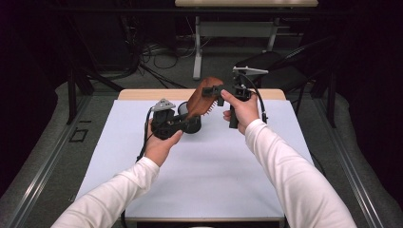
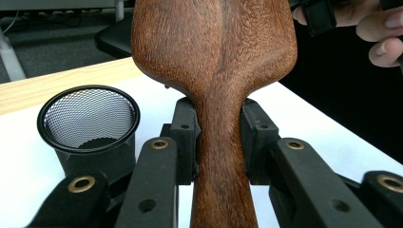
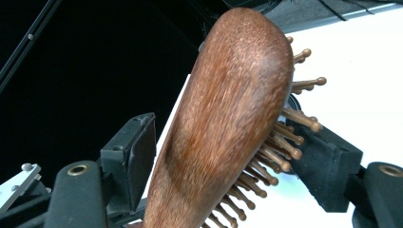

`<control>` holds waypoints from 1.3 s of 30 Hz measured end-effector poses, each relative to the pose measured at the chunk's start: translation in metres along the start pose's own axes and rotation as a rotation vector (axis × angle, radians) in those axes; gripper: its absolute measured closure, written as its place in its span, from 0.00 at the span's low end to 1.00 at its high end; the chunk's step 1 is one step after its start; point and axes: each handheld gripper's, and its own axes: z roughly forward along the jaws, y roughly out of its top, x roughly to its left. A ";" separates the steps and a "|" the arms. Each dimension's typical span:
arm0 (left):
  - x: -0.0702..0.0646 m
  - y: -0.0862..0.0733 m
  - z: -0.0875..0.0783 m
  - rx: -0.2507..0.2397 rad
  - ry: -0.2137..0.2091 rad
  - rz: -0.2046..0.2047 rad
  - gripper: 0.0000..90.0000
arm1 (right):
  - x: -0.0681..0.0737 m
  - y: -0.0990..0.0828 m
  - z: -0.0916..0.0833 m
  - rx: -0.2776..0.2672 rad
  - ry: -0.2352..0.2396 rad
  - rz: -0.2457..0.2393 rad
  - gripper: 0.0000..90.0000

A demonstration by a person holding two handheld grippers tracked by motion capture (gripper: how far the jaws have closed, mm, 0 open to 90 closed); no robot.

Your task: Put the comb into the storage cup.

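Hairbrush [image 1: 200, 97], one, clamped at handle by left claw [image 2: 219, 142]; right claw [image 3: 228, 156] spread around its head. One mesh cup [image 2: 89, 128] at 10 o'clock on bench [image 1: 199, 171].

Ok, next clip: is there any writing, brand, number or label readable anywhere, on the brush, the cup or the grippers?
None can be read.
Brown wooden paddle hairbrush: bare wood grain, no stamp or logo on the back or handle.
Black wire-mesh cup: no label.
Left gripper and right gripper: plain black jaws with brass rivets, no markings.
White table mat: blank.
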 end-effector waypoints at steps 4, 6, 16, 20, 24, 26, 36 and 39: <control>-0.002 0.000 0.002 0.002 -0.007 0.005 0.79 | -0.003 -0.001 0.001 -0.005 0.007 0.020 0.32; -0.003 -0.001 0.002 0.004 -0.009 0.008 0.79 | -0.003 -0.001 0.001 -0.008 0.008 0.020 0.34; -0.004 -0.002 0.006 0.011 -0.012 0.009 0.79 | -0.008 -0.003 -0.001 -0.031 -0.017 0.035 0.36; -0.005 -0.002 0.006 0.010 -0.013 0.010 0.79 | -0.009 -0.002 -0.002 -0.034 -0.021 0.033 0.36; -0.005 -0.003 0.006 0.009 -0.015 0.006 0.79 | -0.010 -0.002 -0.002 -0.041 -0.023 0.035 0.36; -0.005 -0.003 0.006 0.005 -0.015 0.002 0.79 | -0.011 -0.002 -0.002 -0.043 -0.018 0.040 0.36; -0.004 -0.003 0.005 0.003 -0.016 0.001 0.79 | -0.014 -0.004 0.000 -0.050 0.015 0.079 0.39; -0.004 -0.003 0.005 0.002 -0.017 0.004 0.79 | -0.014 -0.003 -0.001 -0.051 0.018 0.085 0.40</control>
